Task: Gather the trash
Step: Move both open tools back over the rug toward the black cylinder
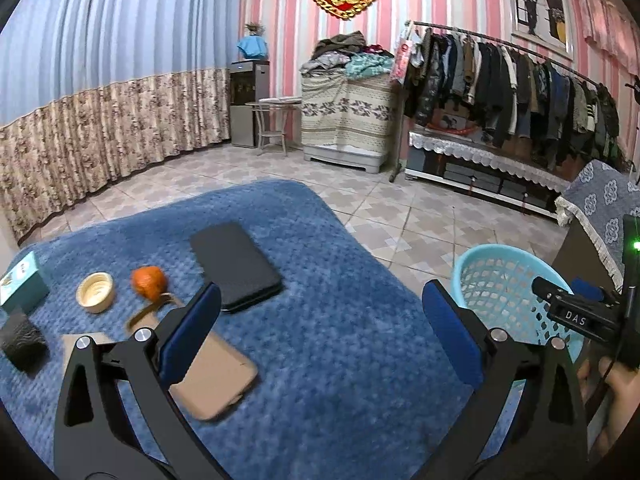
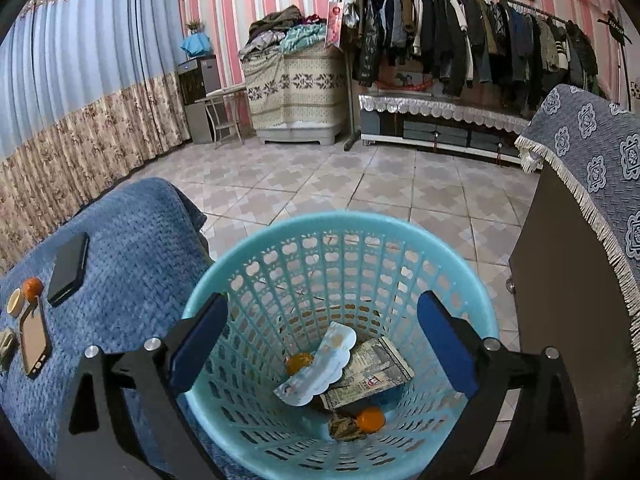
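Observation:
My left gripper [image 1: 322,300] stands open over the blue blanket [image 1: 340,340], with nothing between its fingers. To its left lie an orange peel [image 1: 148,282], a cream cap [image 1: 95,292], a black phone [image 1: 236,266] and a tan phone case [image 1: 216,376]. My right gripper [image 2: 323,308] hangs open over the mouth of the teal basket [image 2: 340,224], holding nothing. In the basket lie a pale wrapper [image 2: 320,364], a folded leaflet [image 2: 372,372], two orange bits [image 2: 370,419] and a brown crumpled scrap [image 2: 344,426]. The same basket [image 1: 500,280] shows at the right of the left wrist view.
A teal box [image 1: 22,286] and a black object [image 1: 22,344] sit at the blanket's left edge. A dark cabinet under a patterned cloth [image 2: 580,240] stands right of the basket. Tiled floor [image 2: 360,176] stretches to a clothes rack [image 2: 460,32] and a covered chest [image 2: 296,96].

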A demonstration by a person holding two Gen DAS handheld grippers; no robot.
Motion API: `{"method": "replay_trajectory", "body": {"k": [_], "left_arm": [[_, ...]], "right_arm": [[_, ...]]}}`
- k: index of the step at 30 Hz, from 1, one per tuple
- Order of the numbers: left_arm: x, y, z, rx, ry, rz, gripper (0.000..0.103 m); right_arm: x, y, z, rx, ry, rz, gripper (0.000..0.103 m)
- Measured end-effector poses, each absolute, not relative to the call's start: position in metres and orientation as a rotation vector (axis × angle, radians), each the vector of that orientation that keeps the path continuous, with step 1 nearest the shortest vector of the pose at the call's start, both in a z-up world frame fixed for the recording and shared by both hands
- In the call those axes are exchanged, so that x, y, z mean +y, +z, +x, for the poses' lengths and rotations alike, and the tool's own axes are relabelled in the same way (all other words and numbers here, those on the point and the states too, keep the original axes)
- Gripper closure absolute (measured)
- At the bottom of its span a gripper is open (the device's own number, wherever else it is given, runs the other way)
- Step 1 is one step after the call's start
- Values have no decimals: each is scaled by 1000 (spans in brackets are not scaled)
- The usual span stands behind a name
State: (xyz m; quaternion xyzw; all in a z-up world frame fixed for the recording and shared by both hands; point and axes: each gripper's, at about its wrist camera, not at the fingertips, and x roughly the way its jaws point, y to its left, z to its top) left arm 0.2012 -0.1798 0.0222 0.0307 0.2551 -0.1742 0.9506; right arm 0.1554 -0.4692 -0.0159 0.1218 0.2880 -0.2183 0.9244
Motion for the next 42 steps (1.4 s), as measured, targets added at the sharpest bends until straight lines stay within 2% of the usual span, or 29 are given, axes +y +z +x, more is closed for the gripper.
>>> {"method": "replay_trajectory", "body": {"k": [4, 18, 30, 42], "left_arm": [[-154, 29, 194, 510, -310, 54, 6], [-62, 20, 172, 530, -148, 47, 5], [-5, -2, 165, 592, -82, -23, 5], [87, -12, 206, 619, 162, -98, 5]], "right_arm": [[-455, -7, 152, 546, -430, 251, 5], [-358, 15, 157, 437, -279, 161, 5], [-299, 11, 171, 483, -140, 63, 5], [-263, 7, 190, 534, -76, 36, 5]]}}
